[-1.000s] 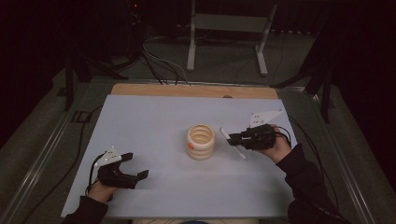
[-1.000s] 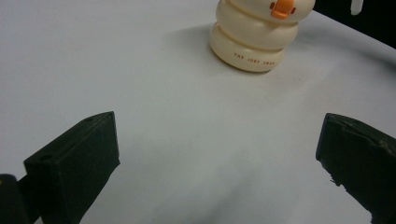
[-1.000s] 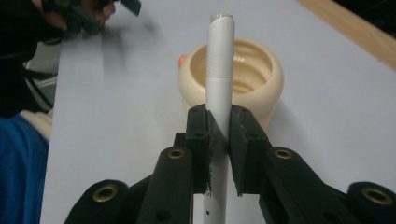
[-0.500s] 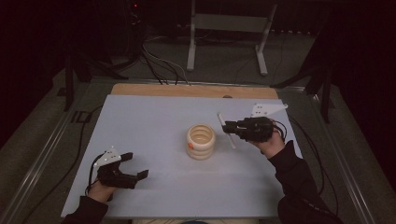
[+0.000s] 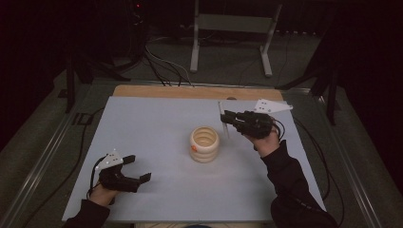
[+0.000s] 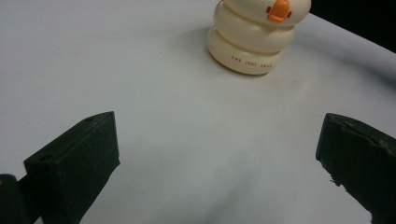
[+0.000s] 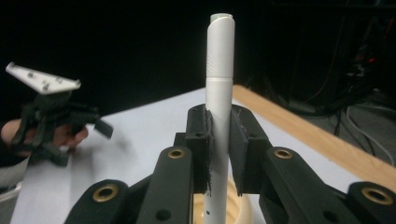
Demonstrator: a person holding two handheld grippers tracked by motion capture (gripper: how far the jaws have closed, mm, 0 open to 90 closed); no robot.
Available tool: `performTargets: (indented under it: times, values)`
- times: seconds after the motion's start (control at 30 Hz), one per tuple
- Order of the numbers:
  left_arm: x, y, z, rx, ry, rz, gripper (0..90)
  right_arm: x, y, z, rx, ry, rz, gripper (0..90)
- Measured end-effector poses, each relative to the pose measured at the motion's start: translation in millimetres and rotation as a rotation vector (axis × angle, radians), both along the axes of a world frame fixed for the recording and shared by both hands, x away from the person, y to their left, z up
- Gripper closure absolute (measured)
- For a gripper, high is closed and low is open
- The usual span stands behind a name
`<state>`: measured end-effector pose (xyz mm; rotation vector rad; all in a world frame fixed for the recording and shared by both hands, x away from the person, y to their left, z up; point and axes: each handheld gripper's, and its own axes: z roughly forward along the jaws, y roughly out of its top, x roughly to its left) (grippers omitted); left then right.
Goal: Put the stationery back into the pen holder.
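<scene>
I sit at a pale grey table (image 5: 157, 123) in a dark room. My right gripper (image 5: 227, 118) hangs above the table's right half, its jaws pinching a white pen (image 7: 218, 93) around the lower barrel so the pen stands roughly upright; in the high view the pen (image 5: 222, 121) is a thin pale sliver, hard to make out. Just left of it and lower stands a cream ring-stacked cup (image 5: 205, 144) with an orange beak on its side, near the table's middle. In the right gripper view my own jaws cover nearly all of the cup; a slice of its rim (image 7: 243, 212) peeks out below them.

My left gripper (image 5: 138, 170) rests near the front left corner, jaws spread wide with bare table between them, well apart from the cup (image 6: 254, 35), whose top is cut off in the left gripper view.

Beyond the table's wooden far edge (image 5: 190, 91) lie black cables (image 5: 161, 71) and a metal stand (image 5: 233, 28), dim in the dark.
</scene>
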<state>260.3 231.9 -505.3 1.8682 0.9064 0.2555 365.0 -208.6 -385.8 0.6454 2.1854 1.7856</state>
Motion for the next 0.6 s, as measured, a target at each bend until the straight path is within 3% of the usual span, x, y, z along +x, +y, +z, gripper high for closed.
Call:
performTargets:
  times: [0.3,0.6]
  values:
    - [-0.3,-0.4,0.3,-0.002,-0.001,-0.001,0.0,4.4,9.5,-5.5,0.079,-0.026,-0.101,79.0]
    - [-0.5,-0.1,0.7,-0.001,-0.006,-0.001,0.0,10.1,23.0,-22.7,0.15,0.003,-0.158,79.0]
